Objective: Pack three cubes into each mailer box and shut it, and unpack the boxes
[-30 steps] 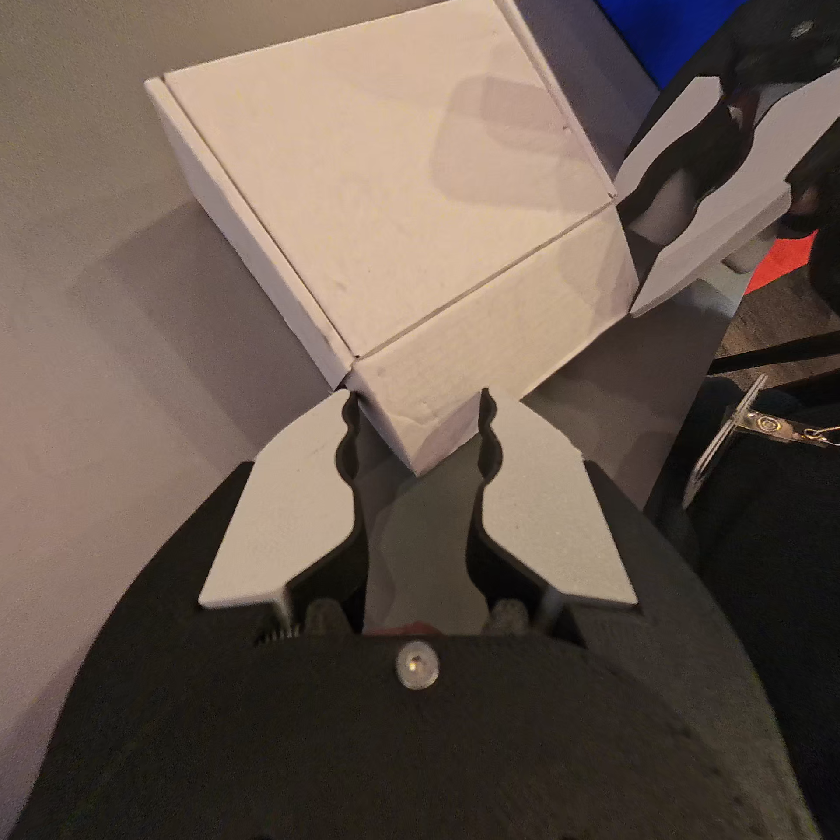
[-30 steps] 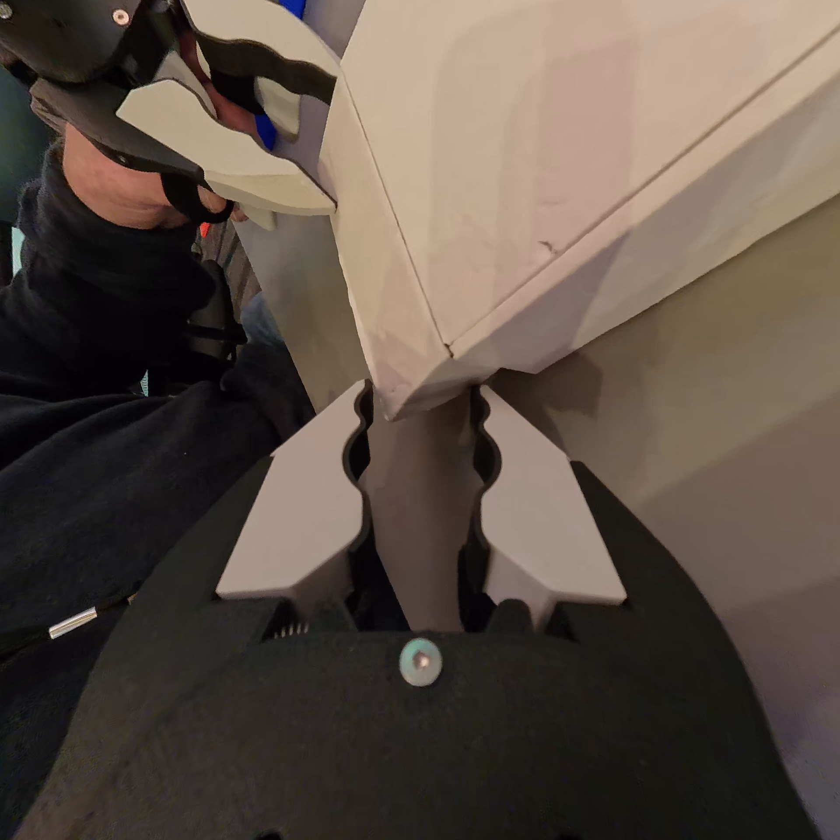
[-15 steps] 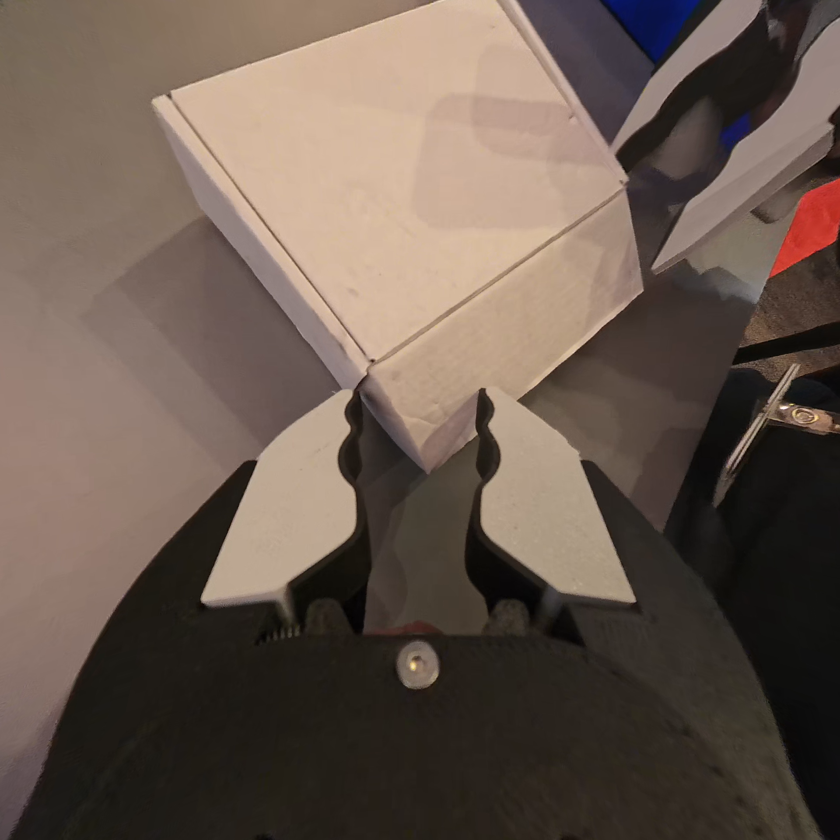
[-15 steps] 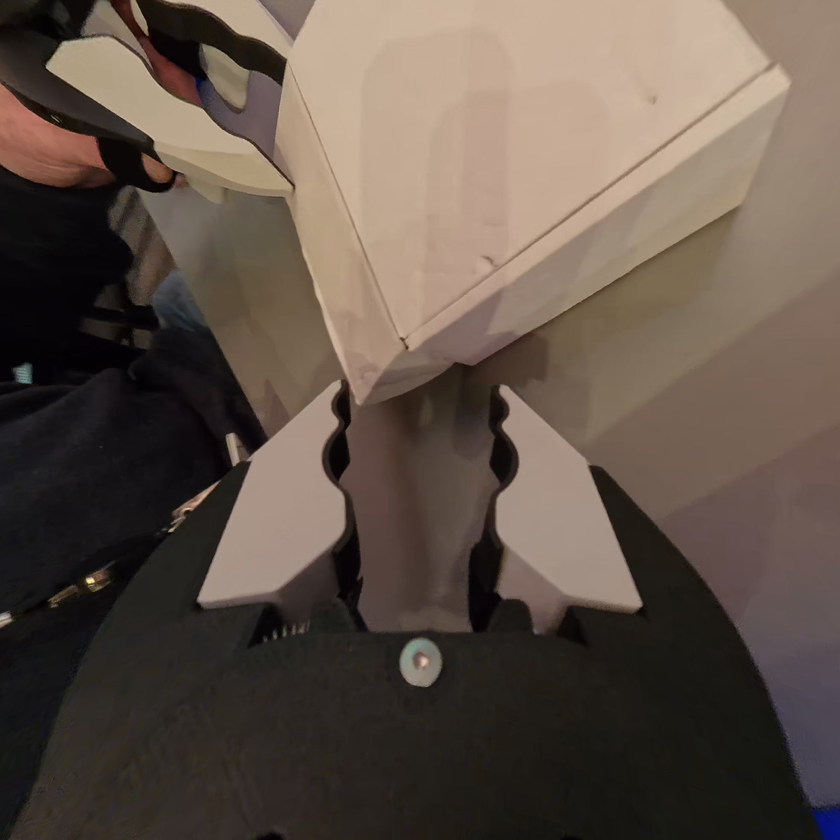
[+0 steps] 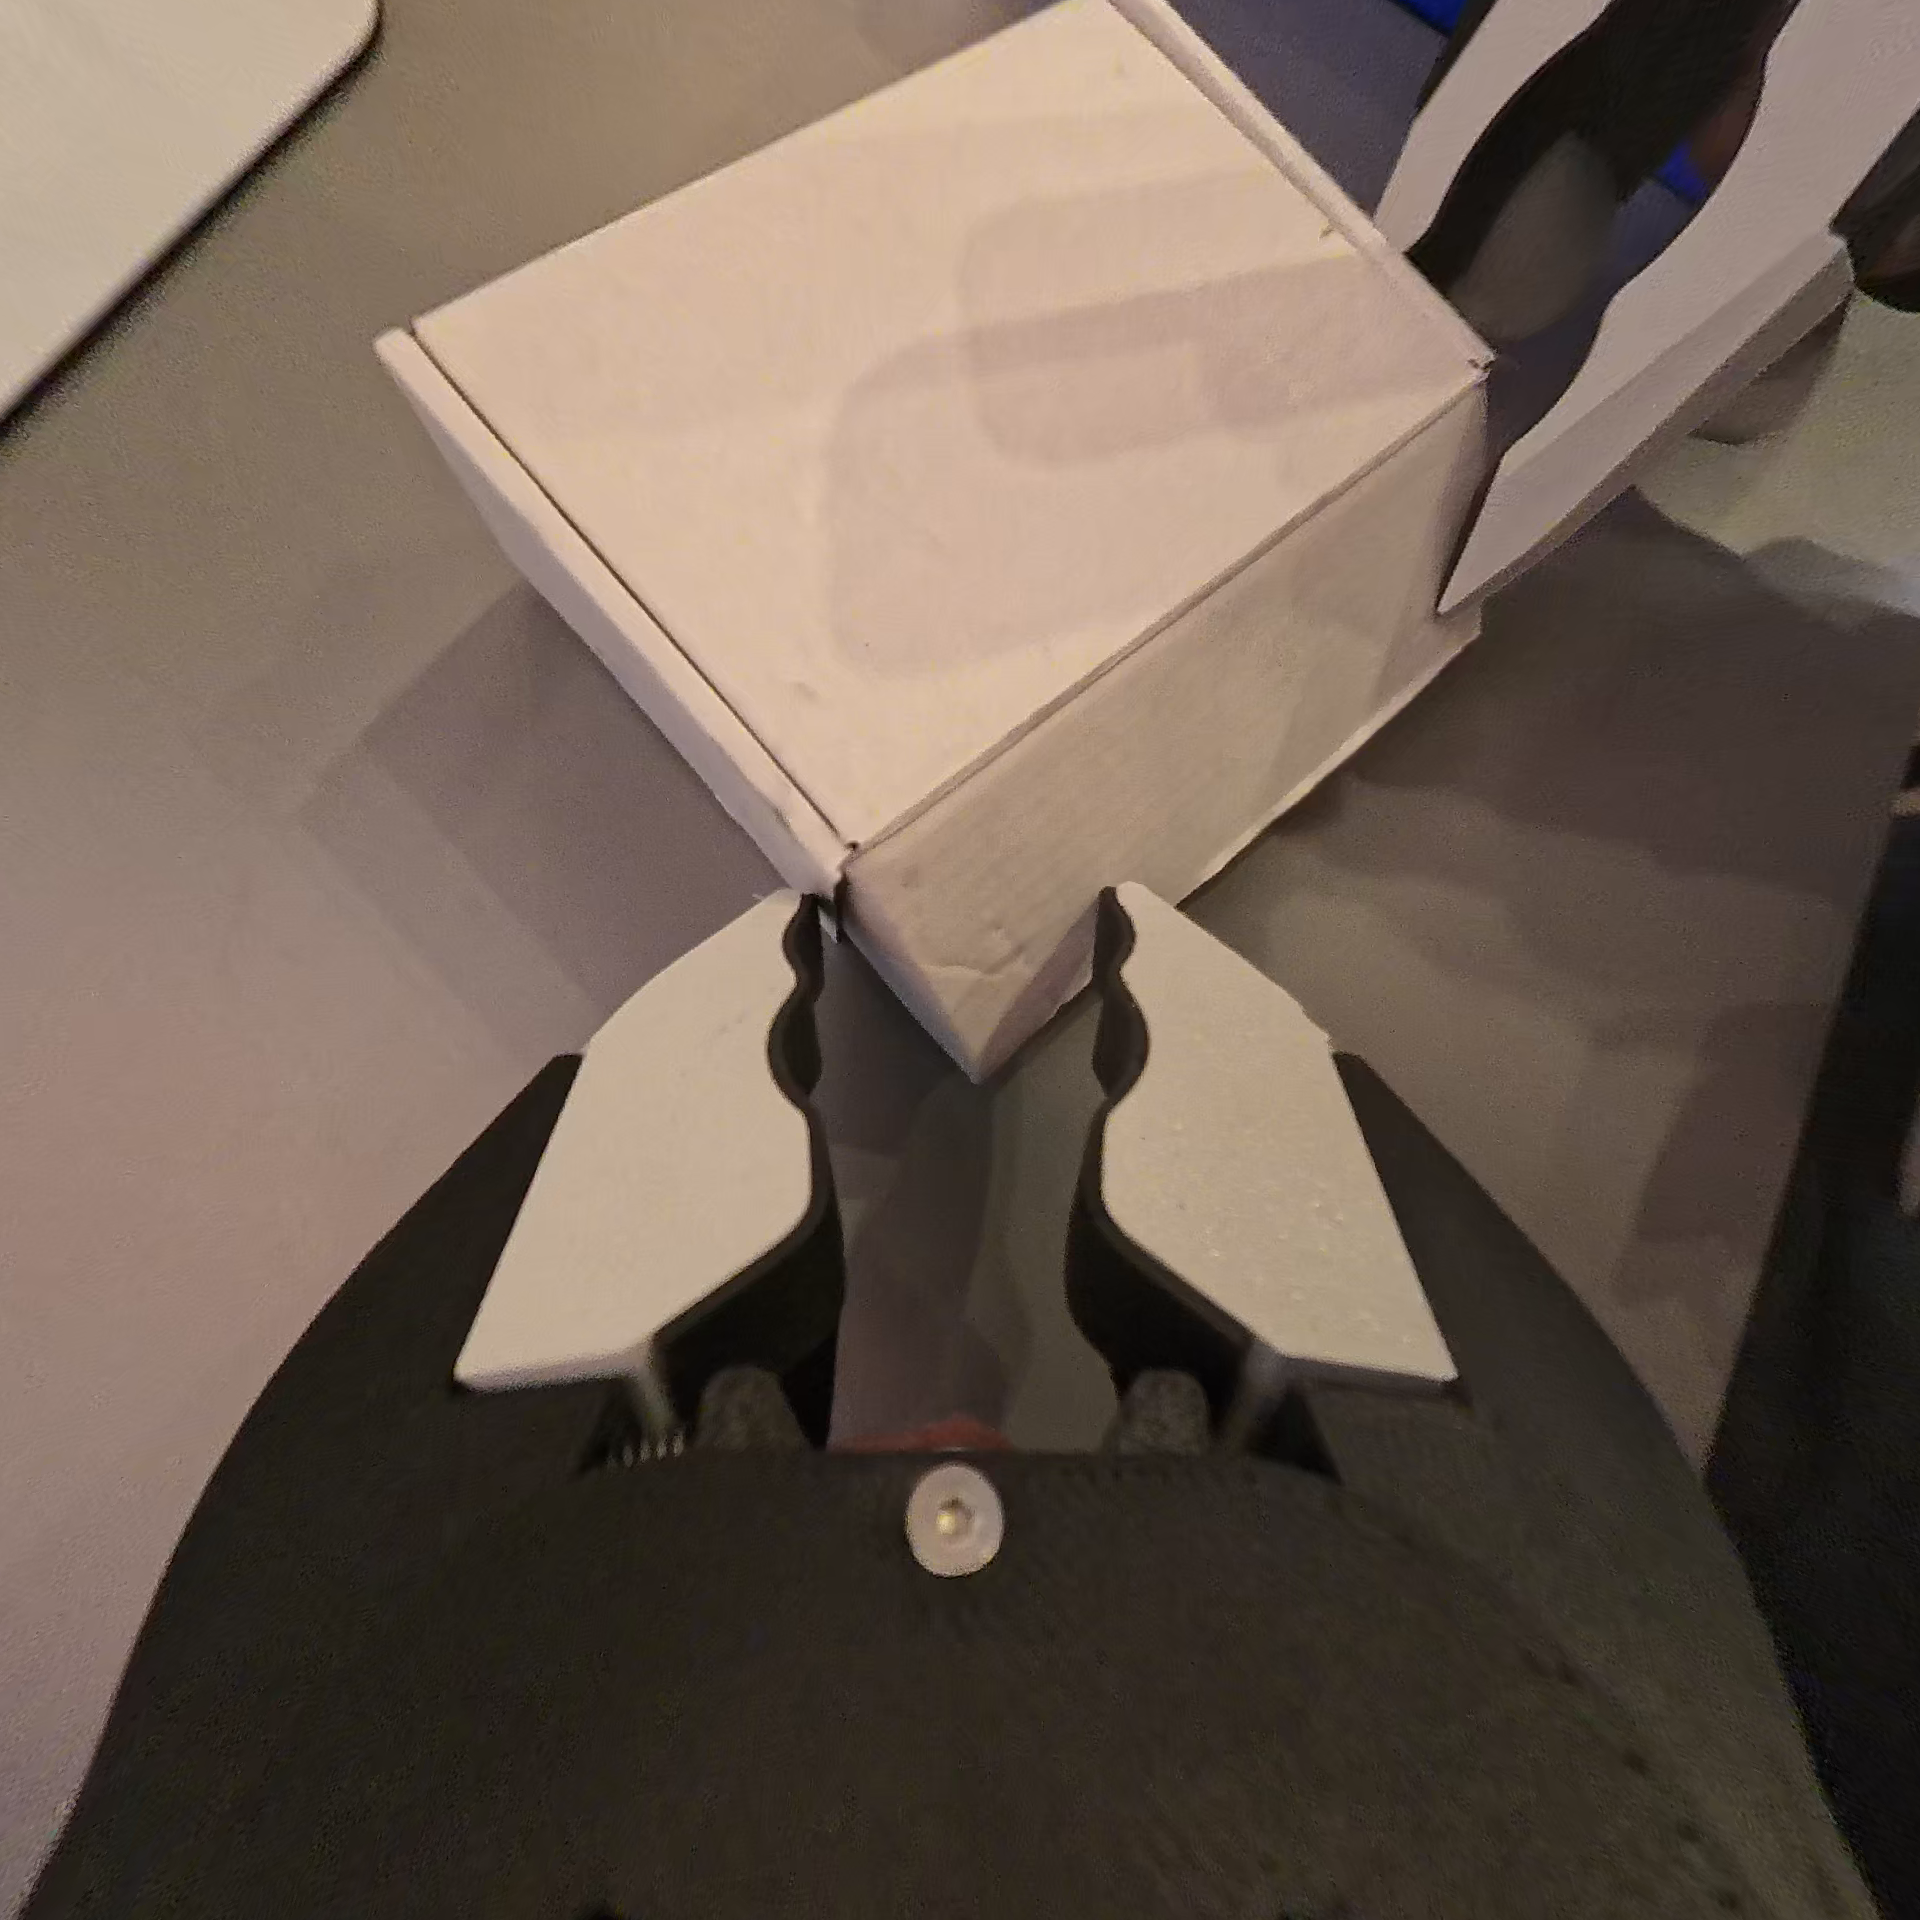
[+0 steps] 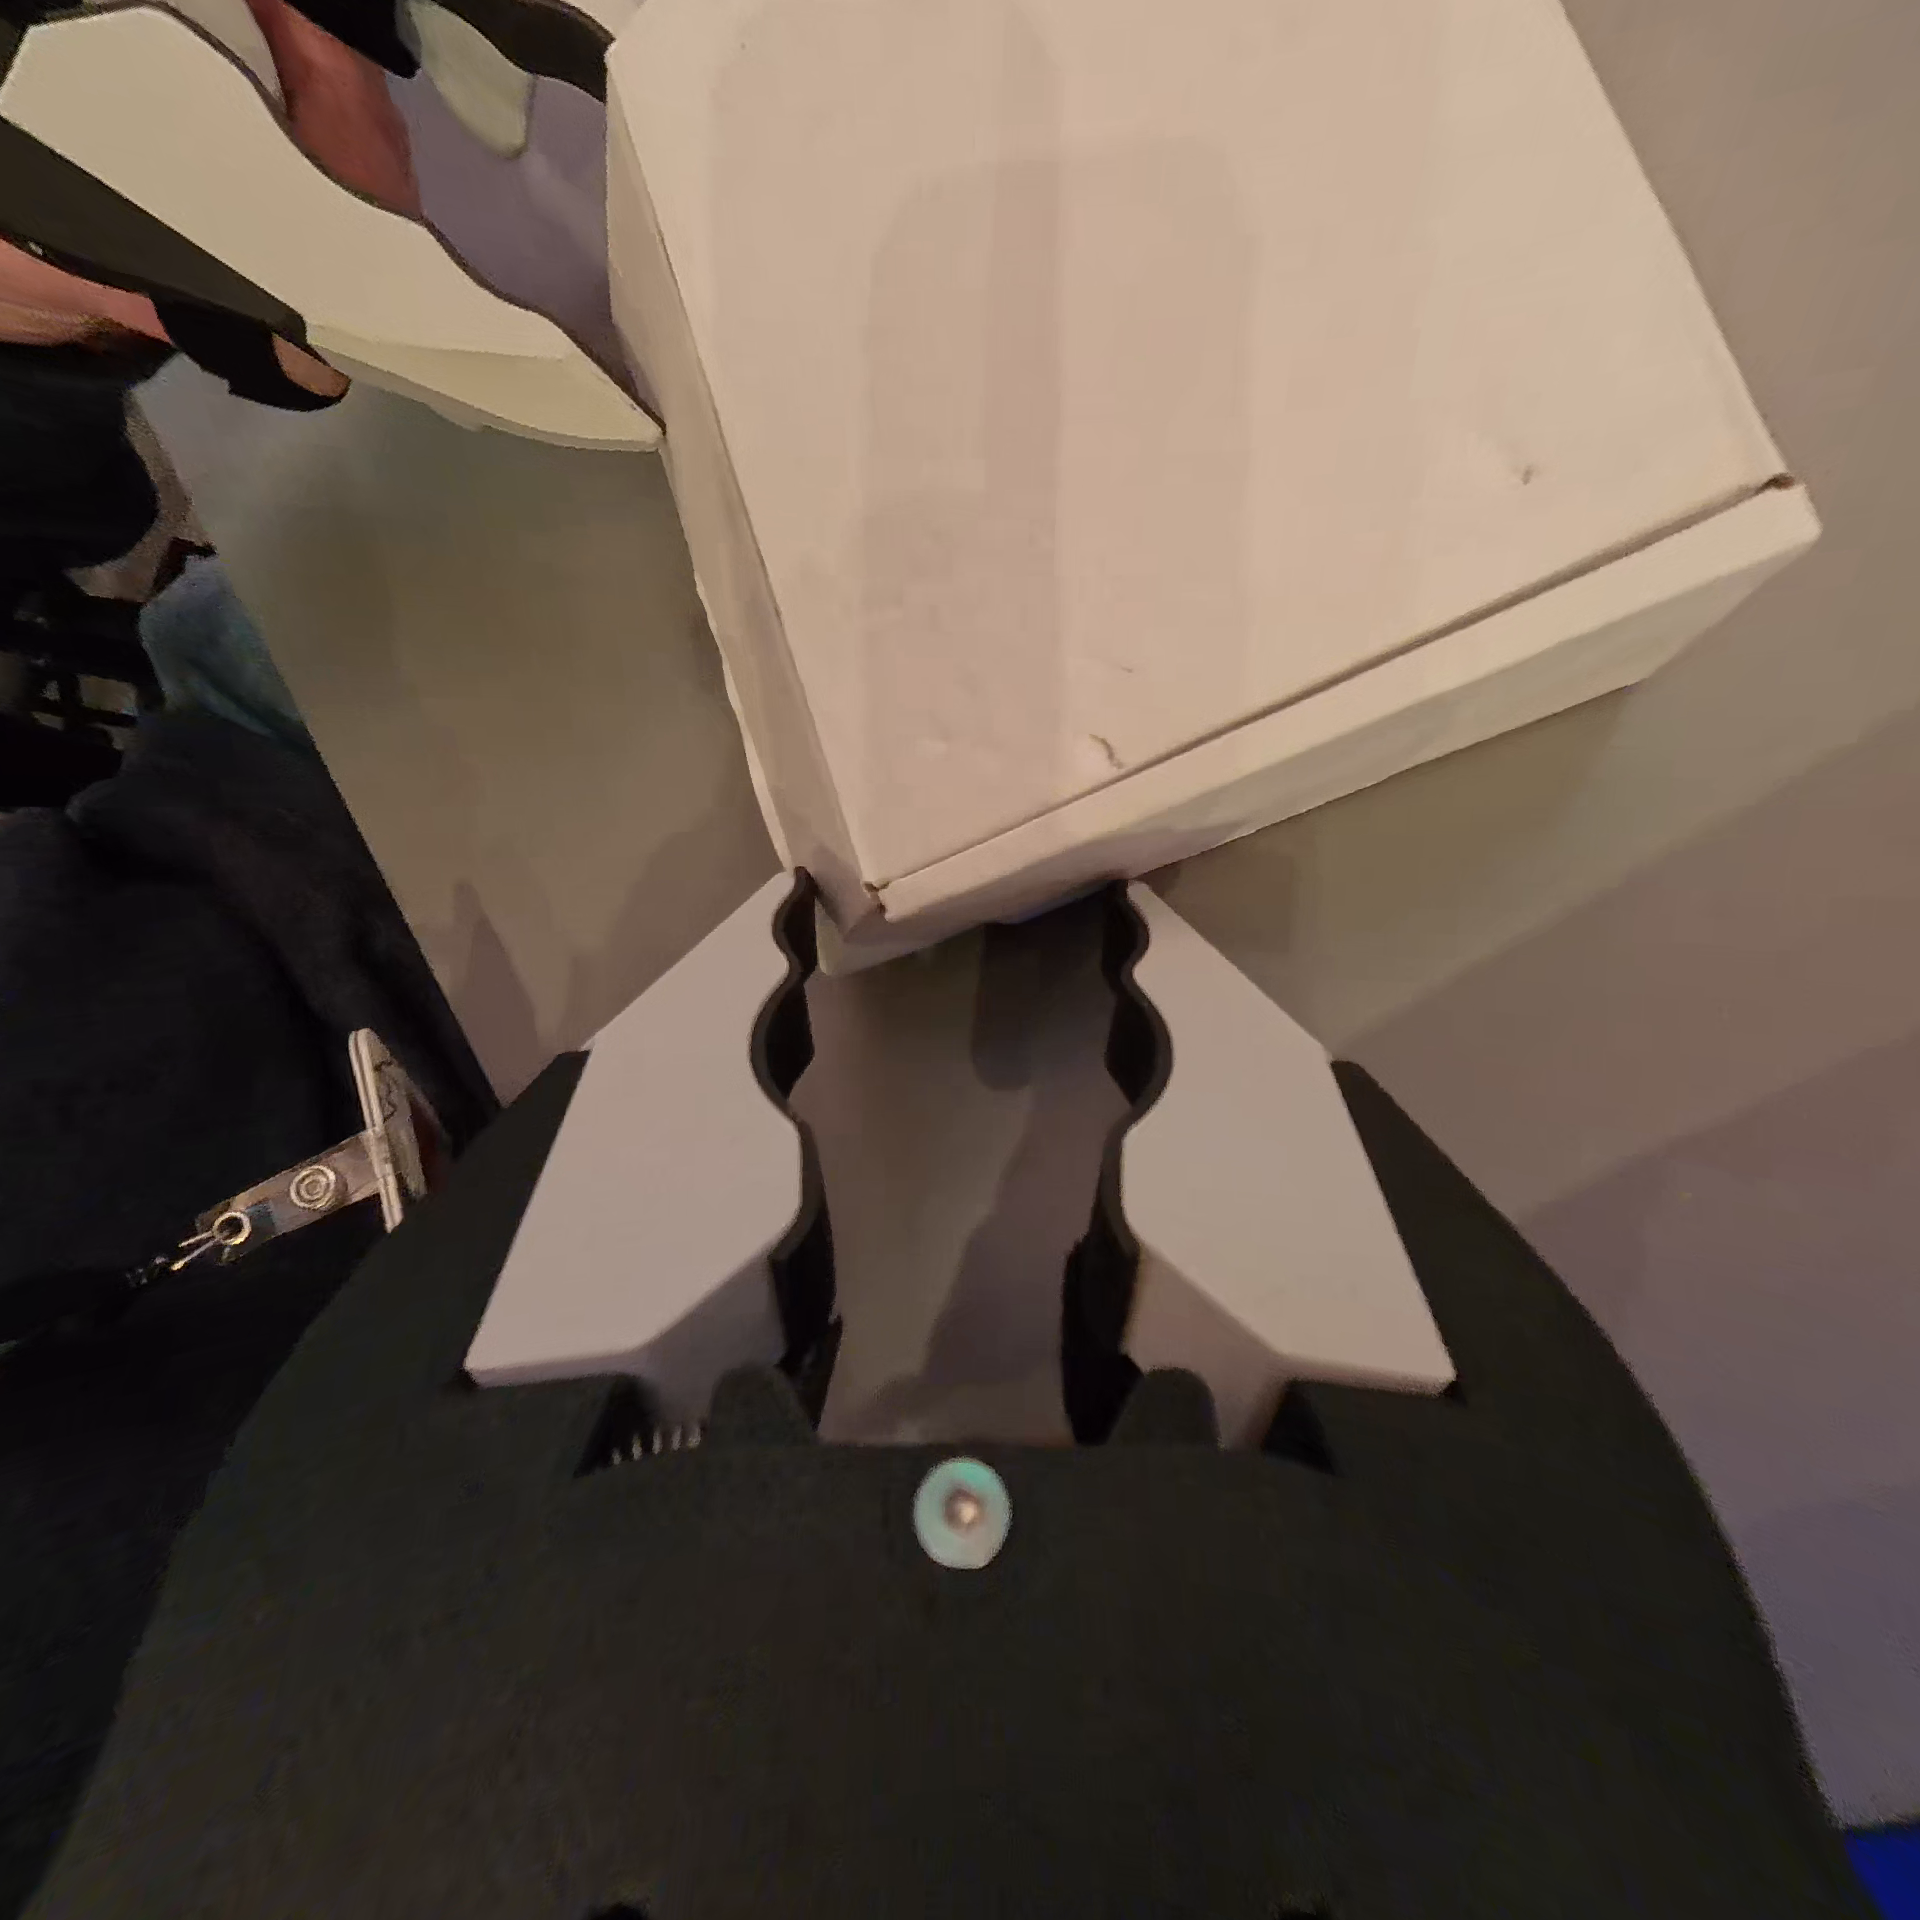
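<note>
A closed white mailer box (image 5: 935,468) lies on the grey table (image 5: 260,935). No cubes show. My left gripper (image 5: 961,904) is open, with the box's near corner sitting between its fingertips. My right gripper (image 6: 958,894) is open, and the neighbouring corner of the box (image 6: 1143,416) sits between its fingertips. Neither is closed on the cardboard. Each gripper also shows in the other's view. The right gripper (image 5: 1455,405) is at the box's right corner. The left gripper (image 6: 582,270) is at the box's upper left edge.
A flat white board with a rounded corner (image 5: 156,156) lies at the far left of the table. The person's dark clothing (image 6: 208,935) and a badge clip (image 6: 364,1143) are beside the table's edge. A blue patch (image 6: 1891,1870) shows at the lower right.
The box has slid and turned on the table, and more of it now shows in both views. The white board has come into the left view. The right jaws have widened slightly.
</note>
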{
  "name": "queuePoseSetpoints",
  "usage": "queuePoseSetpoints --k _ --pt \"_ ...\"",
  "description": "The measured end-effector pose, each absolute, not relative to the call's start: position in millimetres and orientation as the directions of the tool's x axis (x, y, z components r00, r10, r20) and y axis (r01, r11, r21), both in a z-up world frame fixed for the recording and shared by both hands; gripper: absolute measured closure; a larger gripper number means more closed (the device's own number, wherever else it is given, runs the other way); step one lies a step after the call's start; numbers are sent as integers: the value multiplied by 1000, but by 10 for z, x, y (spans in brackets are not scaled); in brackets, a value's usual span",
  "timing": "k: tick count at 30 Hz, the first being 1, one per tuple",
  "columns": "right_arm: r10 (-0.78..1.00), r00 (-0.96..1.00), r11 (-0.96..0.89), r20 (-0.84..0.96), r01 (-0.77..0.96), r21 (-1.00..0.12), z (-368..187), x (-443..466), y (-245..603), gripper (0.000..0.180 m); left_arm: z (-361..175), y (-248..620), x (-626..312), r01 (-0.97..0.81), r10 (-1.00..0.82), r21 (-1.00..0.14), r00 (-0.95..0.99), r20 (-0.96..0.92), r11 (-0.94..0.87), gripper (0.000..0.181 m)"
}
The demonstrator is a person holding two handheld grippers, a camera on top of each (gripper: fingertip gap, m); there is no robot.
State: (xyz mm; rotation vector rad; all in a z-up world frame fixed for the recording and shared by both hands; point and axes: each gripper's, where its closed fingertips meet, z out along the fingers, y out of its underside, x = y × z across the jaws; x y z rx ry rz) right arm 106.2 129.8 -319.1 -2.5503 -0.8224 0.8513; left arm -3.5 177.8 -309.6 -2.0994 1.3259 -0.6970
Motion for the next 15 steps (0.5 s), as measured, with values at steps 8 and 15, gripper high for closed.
queuePoseSetpoints --k 8,15 --pt "659 690 -735 -299 506 -451 -3224 1121 1394 134 -3135 1874 -5 -629 -897 -728 439 -44 -272 136" --pt "667 678 -727 -309 503 -468 -3209 1200 1411 154 -3009 1779 -86 -619 -951 -734 286 118 -277 131"
